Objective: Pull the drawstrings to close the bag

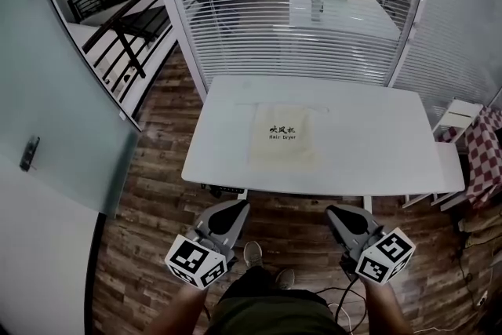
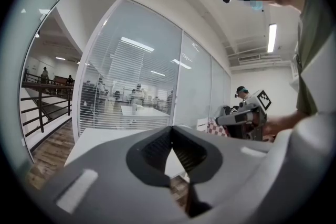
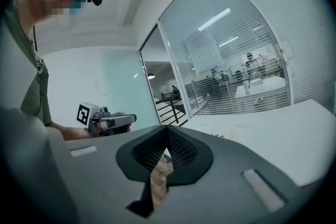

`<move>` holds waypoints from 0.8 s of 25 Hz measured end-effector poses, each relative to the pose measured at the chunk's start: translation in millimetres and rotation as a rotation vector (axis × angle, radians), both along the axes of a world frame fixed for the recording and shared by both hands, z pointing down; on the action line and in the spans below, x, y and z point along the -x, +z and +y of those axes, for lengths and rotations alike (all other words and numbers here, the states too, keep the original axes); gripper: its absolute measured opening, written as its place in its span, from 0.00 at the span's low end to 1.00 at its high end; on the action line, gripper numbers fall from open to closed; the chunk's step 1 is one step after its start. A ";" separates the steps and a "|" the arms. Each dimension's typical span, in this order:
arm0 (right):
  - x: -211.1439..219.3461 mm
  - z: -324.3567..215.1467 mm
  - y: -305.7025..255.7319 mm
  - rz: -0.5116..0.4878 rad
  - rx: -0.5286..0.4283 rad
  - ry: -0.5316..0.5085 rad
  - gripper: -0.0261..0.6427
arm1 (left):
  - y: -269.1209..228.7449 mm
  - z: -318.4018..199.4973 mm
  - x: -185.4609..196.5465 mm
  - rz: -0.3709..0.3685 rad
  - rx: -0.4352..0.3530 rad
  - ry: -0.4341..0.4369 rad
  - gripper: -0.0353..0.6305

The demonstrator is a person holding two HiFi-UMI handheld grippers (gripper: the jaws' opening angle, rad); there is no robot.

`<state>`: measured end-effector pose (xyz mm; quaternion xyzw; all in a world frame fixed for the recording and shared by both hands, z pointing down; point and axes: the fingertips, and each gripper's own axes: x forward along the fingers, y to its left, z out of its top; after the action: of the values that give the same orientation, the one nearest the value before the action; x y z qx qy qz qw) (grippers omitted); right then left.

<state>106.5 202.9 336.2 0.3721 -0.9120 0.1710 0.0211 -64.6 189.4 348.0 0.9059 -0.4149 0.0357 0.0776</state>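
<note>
- Bag (image 1: 284, 136): cream cloth, matt, lightly creased, with black print on its face.
- Table (image 1: 376, 145): white top, smooth, with a low sheen.
- Floor (image 1: 157, 192): brown wood-look planks, visible grain, mixed tones.
- Left gripper (image 1: 235, 205) and right gripper (image 1: 332, 209): grey moulded plastic, matt. The inner jaw faces are darker, with a fine ribbed texture.
- Partition (image 1: 235, 27): clear glass, glossy, with white slatted blinds.
- Door panel (image 1: 55, 114): frosted glass, satin finish.
- Checked cloth (image 1: 486, 145): red and white weave, matt.

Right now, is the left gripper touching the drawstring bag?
Apart. The head view shows the left gripper held short of the table, with floor between it and the drawstring bag.
</note>
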 end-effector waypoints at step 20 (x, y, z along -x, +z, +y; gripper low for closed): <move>33.0 -109.6 28.3 0.034 0.066 0.032 0.05 | 35.7 -110.7 33.2 0.030 0.068 0.020 0.06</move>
<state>73.5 93.4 364.5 0.3887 -0.8993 0.1950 0.0460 -97.8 78.7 383.7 0.9073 -0.4029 0.0372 0.1140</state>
